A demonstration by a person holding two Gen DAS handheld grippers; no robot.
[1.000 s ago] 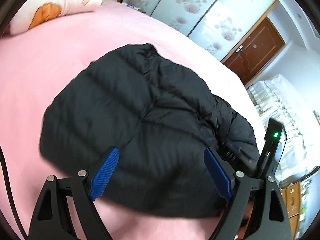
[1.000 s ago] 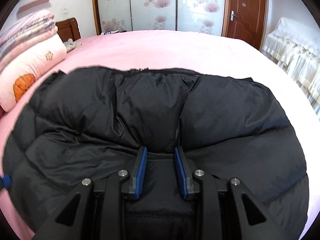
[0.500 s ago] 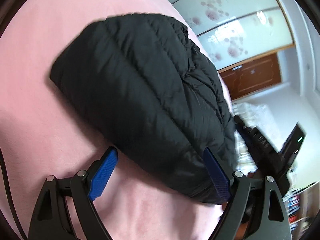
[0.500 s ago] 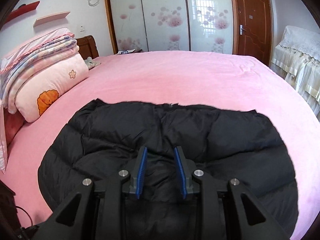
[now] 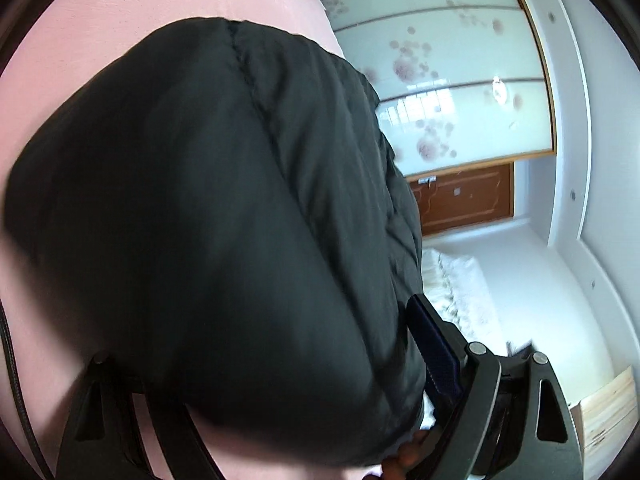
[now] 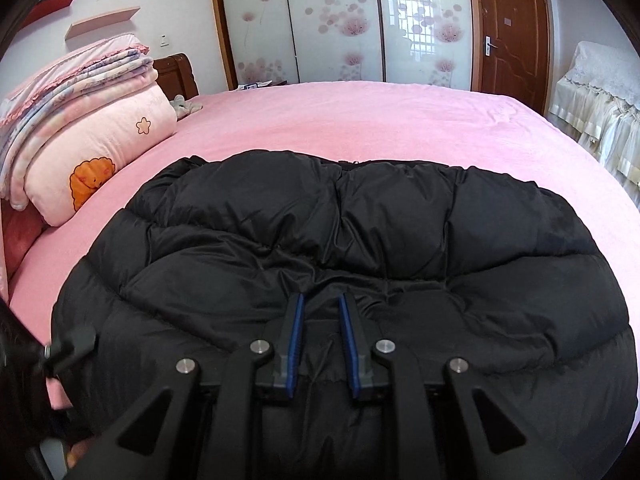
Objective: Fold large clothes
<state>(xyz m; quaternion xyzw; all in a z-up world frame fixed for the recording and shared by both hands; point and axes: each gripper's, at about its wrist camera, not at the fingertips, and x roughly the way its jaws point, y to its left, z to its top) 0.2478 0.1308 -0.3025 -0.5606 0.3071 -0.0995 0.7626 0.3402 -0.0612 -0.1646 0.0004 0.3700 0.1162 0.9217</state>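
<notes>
A black quilted down jacket (image 6: 344, 264) lies spread on the bed (image 6: 360, 120), which carries a soft, fleecy pink cover. The jacket's shell is smooth and faintly glossy, stitched into puffy channels that wrinkle toward its near middle.

The right gripper (image 6: 322, 320) sits low over that near middle with its blue ribbed pads close together; its jaws are closing, a ridge of the black fabric rising between them, though whether the pads already press it cannot be told.

In the left wrist view the jacket (image 5: 216, 220) bulges up close and fills most of the picture, hiding one finger of the left gripper (image 5: 280, 360); the other blue pad (image 5: 434, 348) lies against the jacket's edge. The jaws stand wide with the padded bulk between them.

To the left on the bed rests a pink pillow (image 6: 100, 156) with an orange animal print, folded blankets (image 6: 72, 76) stacked on it. Behind stand frosted sliding doors with pink flower prints (image 6: 340, 28), a brown wooden door (image 6: 512, 28), and lace-draped furniture (image 6: 600, 104).
</notes>
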